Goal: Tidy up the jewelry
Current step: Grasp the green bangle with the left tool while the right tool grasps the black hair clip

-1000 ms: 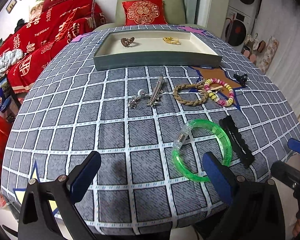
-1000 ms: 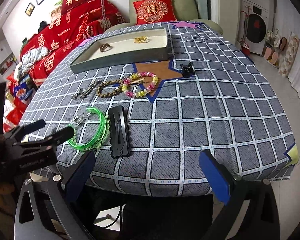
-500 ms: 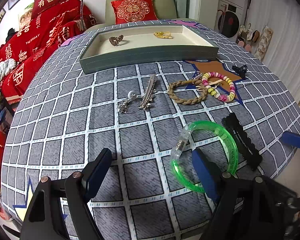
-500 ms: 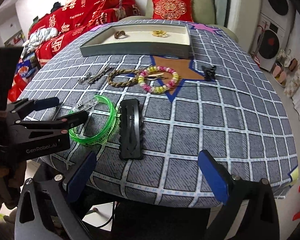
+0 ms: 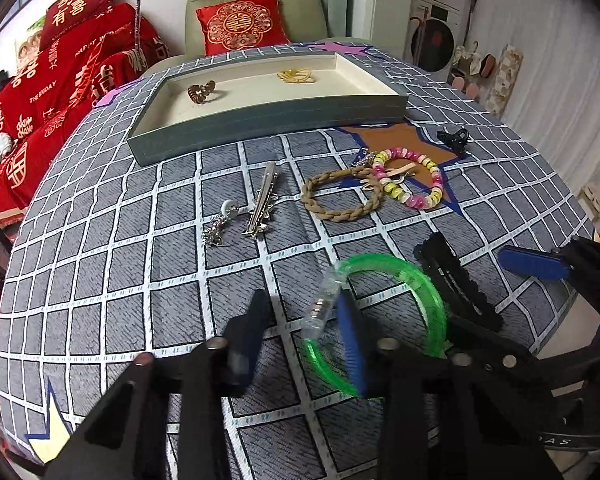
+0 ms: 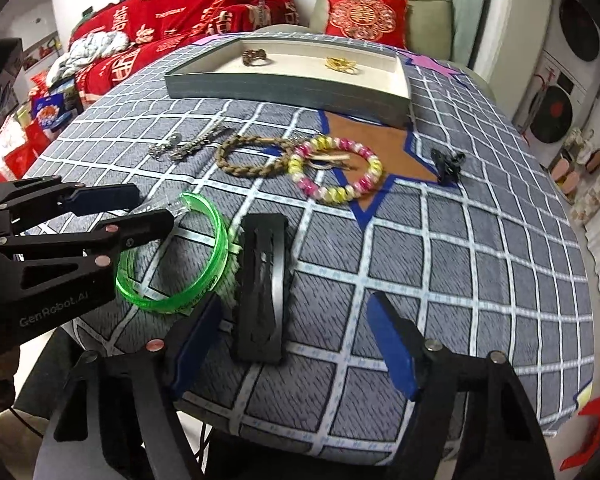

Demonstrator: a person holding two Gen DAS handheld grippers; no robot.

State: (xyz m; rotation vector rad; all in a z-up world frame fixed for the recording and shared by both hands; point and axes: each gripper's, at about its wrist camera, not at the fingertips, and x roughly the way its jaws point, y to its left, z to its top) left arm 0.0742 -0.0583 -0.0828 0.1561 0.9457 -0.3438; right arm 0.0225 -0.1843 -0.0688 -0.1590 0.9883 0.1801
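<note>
the left gripper (image 5: 300, 332) sits low in the centre of the left wrist view, its jaws partly spread and straddling the clear clasp end of the green bangle (image 5: 400, 280); one blue pad is inside the ring and the other outside, and neither visibly presses on it yet. in the right wrist view the same gripper (image 6: 140, 208) reaches in from the left edge, with the bangle (image 6: 180, 256) tilted, its far arc raised off the cloth.

the bangle looks like thin, stiff translucent plastic: light, probably slick, and likely to twist or spring out if squeezed across its curve. the safer hold seems to be the band wall just beside the clasp, pinched flat between the pads.

the right gripper (image 6: 296, 336) hangs at the bottom centre of its own view, jaws wide apart, on either side of the near end of the black hair clip (image 6: 262, 284), which lies flat just right of the bangle. that clip appears rigid and thin, so its long edges are the place to grip.

the tray (image 5: 260, 114) stands at the upper middle of the left wrist view, already holding two small pieces. the braided bracelet (image 5: 342, 196), the beaded bracelet (image 5: 410, 180) and the silver clip (image 5: 262, 206) wait between.
</note>
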